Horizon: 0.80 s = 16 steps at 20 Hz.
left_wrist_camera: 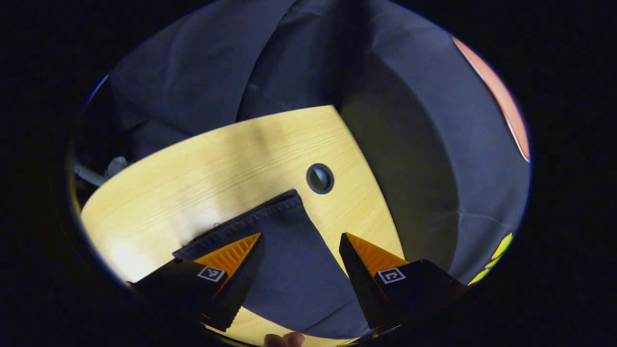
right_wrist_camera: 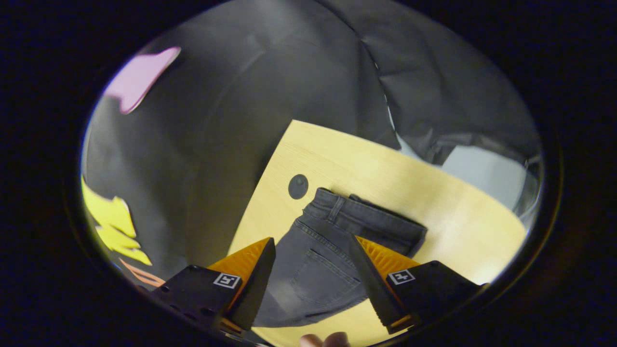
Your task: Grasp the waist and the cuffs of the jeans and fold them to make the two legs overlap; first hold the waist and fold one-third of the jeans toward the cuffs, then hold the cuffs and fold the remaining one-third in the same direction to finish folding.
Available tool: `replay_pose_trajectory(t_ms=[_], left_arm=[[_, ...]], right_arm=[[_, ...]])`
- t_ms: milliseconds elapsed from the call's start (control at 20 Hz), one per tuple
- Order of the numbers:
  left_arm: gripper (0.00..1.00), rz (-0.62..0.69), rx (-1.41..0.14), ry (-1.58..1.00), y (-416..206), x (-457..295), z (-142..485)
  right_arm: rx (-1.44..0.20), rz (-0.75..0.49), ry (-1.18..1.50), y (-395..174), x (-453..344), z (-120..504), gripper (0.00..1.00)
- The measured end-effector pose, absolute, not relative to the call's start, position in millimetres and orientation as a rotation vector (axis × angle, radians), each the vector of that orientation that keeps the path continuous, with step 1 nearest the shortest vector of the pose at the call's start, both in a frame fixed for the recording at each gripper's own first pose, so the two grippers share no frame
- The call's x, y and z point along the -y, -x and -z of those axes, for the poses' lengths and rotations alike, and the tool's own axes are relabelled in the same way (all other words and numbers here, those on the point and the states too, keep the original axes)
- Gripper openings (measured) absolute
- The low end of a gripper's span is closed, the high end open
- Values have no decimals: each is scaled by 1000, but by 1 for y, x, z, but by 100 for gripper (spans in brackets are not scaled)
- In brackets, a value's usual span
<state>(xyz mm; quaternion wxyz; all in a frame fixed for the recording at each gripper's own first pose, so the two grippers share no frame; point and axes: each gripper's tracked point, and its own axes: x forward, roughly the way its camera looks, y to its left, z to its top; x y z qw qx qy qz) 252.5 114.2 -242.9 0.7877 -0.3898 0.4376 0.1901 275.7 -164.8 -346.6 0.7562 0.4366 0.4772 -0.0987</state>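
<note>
Jeans are flat on the wooden table (left_wrist_camera: 202,159), dark denim. In the left gripper view the cuff end (left_wrist_camera: 250,214) sits lower centre of frame, hem running diagonally from lower left up to a corner near the round cable hole (left_wrist_camera: 319,178). In the right gripper view the waist (right_wrist_camera: 356,214) is centre frame, waistband and belt loop near the hole (right_wrist_camera: 298,186), back pocket (right_wrist_camera: 323,272) just below it between the fingers. Left gripper (left_wrist_camera: 301,246) is wide open, holding nothing, hanging over the cuff fabric; can't tell if the tips touch the cloth. Right gripper (right_wrist_camera: 313,250) is equally wide open and empty, over the seat area. A fingertip shows at the bottom edge of each view. Handling call: denim is soft but heavyish, drapes and drags rather than slides, not fragile. The stitched hem and waistband are the thickest, stiffest bits, so best bite points: pinch the hem at the cuff, the waistband edge near the belt loop at the waist. Take all layers in the bite or the lower layer likely stays behind. Legs don't look clearly overlapped yet, so I'd judge the task is at the start.
</note>
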Motion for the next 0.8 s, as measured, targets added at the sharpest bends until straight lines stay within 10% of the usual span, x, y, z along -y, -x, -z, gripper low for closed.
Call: replay_pose_trajectory(t_ms=[800], left_arm=[[99,90,-336,67,-100,0,61]], right_arm=[[-497,-12,-159,-106,131,166,98]])
